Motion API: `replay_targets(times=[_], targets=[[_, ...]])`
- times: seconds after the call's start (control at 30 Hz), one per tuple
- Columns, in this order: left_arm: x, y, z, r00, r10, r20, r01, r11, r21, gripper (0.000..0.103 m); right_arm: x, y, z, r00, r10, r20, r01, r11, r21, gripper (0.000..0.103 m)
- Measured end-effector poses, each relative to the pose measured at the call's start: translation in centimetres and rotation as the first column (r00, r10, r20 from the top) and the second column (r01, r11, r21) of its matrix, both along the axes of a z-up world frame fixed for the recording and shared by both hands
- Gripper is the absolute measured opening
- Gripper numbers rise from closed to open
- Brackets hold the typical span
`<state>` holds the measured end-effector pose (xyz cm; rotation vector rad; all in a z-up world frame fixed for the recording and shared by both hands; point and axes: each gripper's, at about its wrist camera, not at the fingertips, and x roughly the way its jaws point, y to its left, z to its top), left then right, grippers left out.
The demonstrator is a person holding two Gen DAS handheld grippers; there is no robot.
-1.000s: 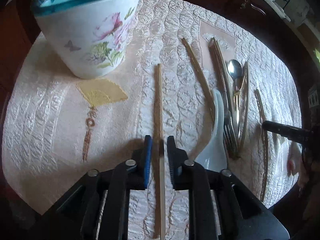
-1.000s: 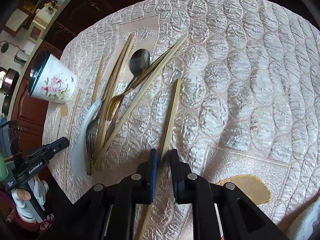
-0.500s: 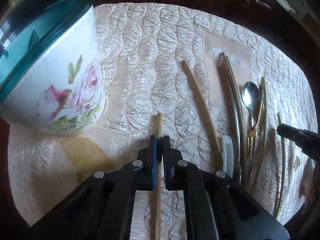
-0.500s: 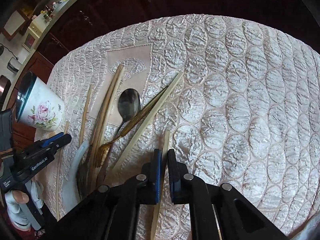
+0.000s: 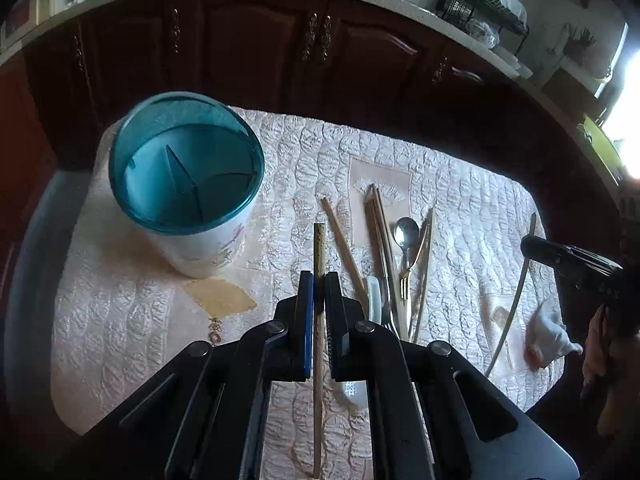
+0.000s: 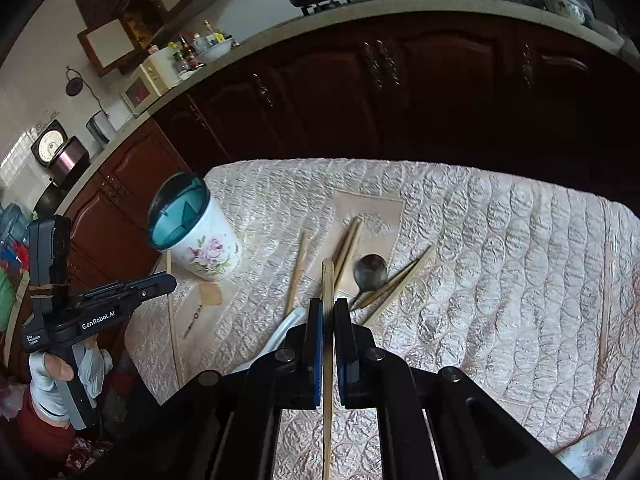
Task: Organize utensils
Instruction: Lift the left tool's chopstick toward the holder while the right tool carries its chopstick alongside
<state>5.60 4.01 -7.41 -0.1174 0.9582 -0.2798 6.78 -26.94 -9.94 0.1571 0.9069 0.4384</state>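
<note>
My left gripper (image 5: pixel 319 280) is shut on a wooden chopstick (image 5: pixel 319 252) and holds it lifted above the quilted cloth, right of the floral utensil holder (image 5: pixel 188 184) with a teal divided rim. My right gripper (image 6: pixel 328 306) is shut on another chopstick (image 6: pixel 328 280), also lifted. On the cloth lie more chopsticks (image 5: pixel 344 246), a metal spoon (image 5: pixel 406 232), a gold fork (image 5: pixel 404 292) and a white ceramic spoon (image 5: pixel 374 296). The holder also shows in the right wrist view (image 6: pixel 196 232), as does the left gripper (image 6: pixel 120 296).
The table with the pink quilted cloth (image 5: pixel 460 200) stands before dark wooden cabinets (image 5: pixel 260 40). A single chopstick (image 6: pixel 605 300) lies at the far right of the cloth. A gloved hand (image 6: pixel 60 376) holds the left gripper.
Both grippers have closed on their chopsticks and risen from the cloth, lifting them. The views now look down from higher, with the holder's open top visible.
</note>
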Motion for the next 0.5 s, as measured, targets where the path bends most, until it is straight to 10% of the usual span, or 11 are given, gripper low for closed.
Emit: replay_targets(times=[0.5], targets=[[-4.4, 1.8, 4.9, 0.994, 0.020, 0.108, -0.017, 0.999, -0.032, 0.004, -3.4, 4.6, 5.7, 0.989, 0.075, 0.127, -0.073, 0.997, -0.015, 0.005]])
